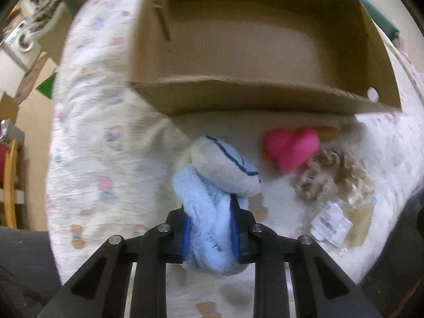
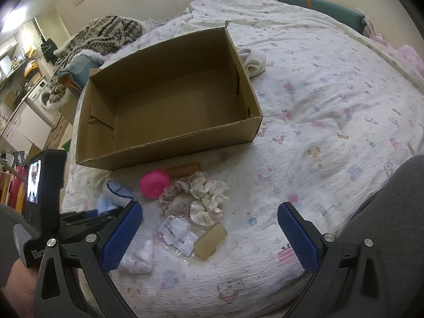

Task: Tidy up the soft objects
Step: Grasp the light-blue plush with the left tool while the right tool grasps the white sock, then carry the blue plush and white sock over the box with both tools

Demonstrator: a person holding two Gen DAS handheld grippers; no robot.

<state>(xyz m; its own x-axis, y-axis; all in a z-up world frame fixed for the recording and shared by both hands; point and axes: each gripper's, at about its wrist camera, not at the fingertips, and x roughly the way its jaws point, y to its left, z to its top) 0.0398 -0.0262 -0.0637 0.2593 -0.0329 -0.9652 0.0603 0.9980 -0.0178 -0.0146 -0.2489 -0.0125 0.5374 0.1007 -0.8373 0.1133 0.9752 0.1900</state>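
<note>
My left gripper (image 1: 210, 234) is shut on a light-blue and white plush toy (image 1: 220, 185), held just above the bed in front of an open empty cardboard box (image 1: 254, 90). The toy (image 2: 116, 193) and box (image 2: 169, 143) also show in the right wrist view. A pink soft heart (image 1: 290, 147), which also shows in the right wrist view (image 2: 155, 182), lies by the box's near wall. Beige and cream scrunchies (image 2: 201, 198) lie beside it. My right gripper (image 2: 209, 234) is open and empty above a plastic packet (image 2: 177, 234), a tan sponge (image 2: 210, 241) and cotton balls (image 2: 139, 257).
Everything rests on a bed with a white printed quilt (image 2: 331, 100). An orange-brown roll (image 2: 184, 171) lies against the box. A white cloth (image 2: 253, 59) and a knitted blanket (image 2: 103, 33) lie behind the box. A teal headboard pad (image 2: 318, 6) is at the far edge.
</note>
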